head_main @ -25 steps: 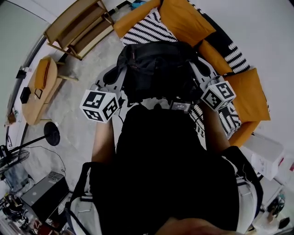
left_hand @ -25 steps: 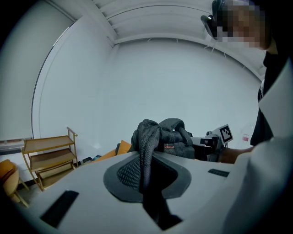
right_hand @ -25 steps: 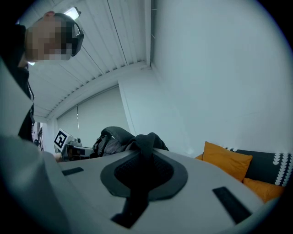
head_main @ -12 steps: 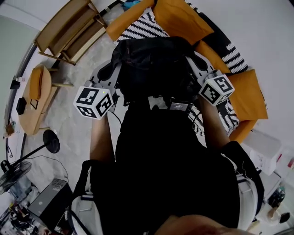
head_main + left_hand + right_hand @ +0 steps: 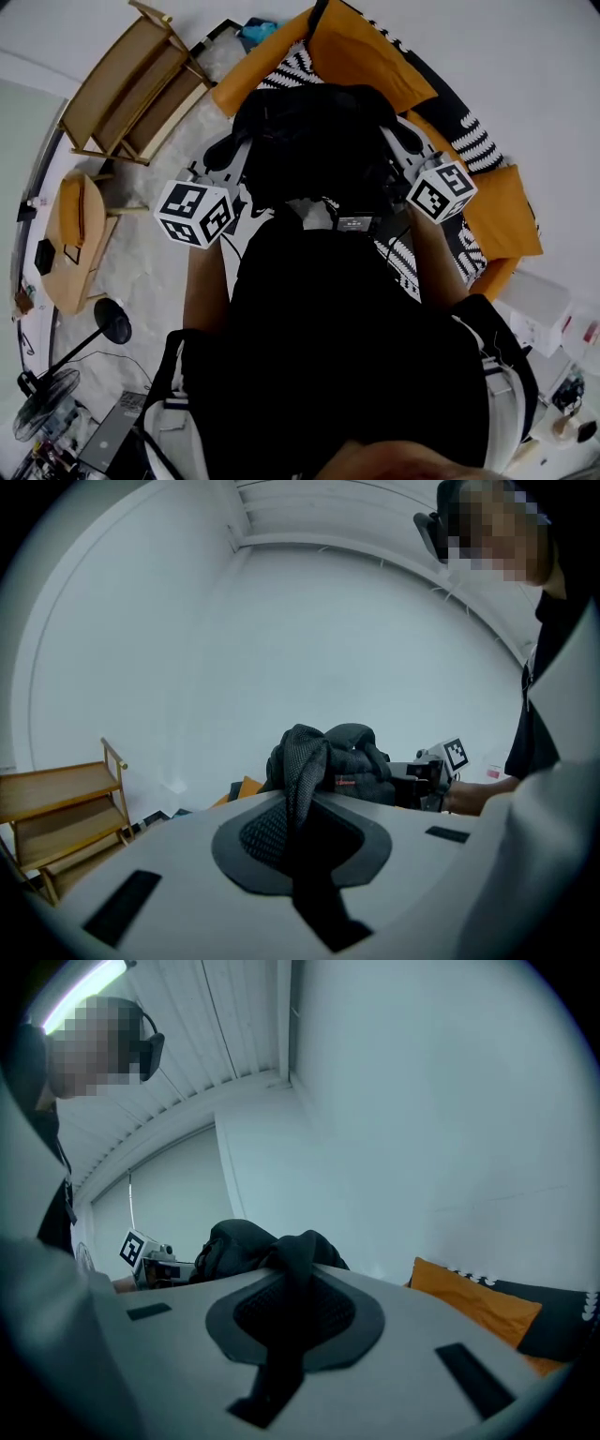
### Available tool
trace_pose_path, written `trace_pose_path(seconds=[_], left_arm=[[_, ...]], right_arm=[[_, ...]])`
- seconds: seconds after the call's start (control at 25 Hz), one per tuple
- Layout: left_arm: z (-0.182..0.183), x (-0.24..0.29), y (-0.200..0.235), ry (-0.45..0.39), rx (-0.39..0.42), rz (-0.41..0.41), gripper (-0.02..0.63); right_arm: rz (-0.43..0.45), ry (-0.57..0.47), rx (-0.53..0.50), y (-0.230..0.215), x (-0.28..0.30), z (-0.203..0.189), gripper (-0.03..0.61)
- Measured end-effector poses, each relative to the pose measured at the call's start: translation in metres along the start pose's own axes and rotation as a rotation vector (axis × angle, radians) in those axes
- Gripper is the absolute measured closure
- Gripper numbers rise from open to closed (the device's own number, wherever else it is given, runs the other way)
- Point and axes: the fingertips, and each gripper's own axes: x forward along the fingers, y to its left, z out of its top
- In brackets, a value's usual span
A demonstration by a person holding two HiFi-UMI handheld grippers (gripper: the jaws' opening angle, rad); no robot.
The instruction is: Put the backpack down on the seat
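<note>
Striped sofa seat (image 5: pixel 298 64) is lying ahead, bordered by orange cushions (image 5: pixel 366 52). One black backpack (image 5: pixel 314 141) is hanging over it, apparently not yet set down. Two grippers are carrying it: left gripper (image 5: pixel 300 808) and right gripper (image 5: pixel 295 1307) are each clamping one mesh strap (image 5: pixel 302 757), likely to share the load.

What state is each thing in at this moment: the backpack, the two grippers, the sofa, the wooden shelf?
backpack: carried between both grippers, over the sofa's front edge
left gripper: fingers shut on a mesh strap of the backpack
right gripper: fingers shut on the backpack's dark fabric
sofa: orange cushions propped along its back
shelf: upright on the floor
</note>
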Motion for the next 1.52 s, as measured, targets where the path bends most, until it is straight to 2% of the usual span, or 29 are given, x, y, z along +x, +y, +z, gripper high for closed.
trace_pose_path(seconds=[0.4, 0.72, 0.96, 1.12, 1.52], left_arm=[[0.039, 0.051, 0.076, 0.015, 0.046, -0.083, 0.571], [0.053, 0.100, 0.128, 0.054, 0.057, -0.109, 0.571], [0.041, 0.141, 0.154, 0.091, 0.033, -0.136, 0.571], [0.028, 0.180, 0.184, 0.155, 0.021, -0.149, 0.571], [-0.023, 0.264, 0.217, 0.316, 0.001, -0.203, 0.571]], right_arm=[[-0.059, -0.044, 0.036, -0.032, 0.078, 0.022, 0.529], [-0.099, -0.052, 0.057, -0.067, 0.132, 0.028, 0.529], [-0.124, -0.041, 0.065, -0.097, 0.155, 0.017, 0.529], [-0.140, 0.018, 0.031, -0.124, 0.181, 0.004, 0.529], [-0.161, 0.089, 0.146, -0.203, 0.219, -0.041, 0.529]])
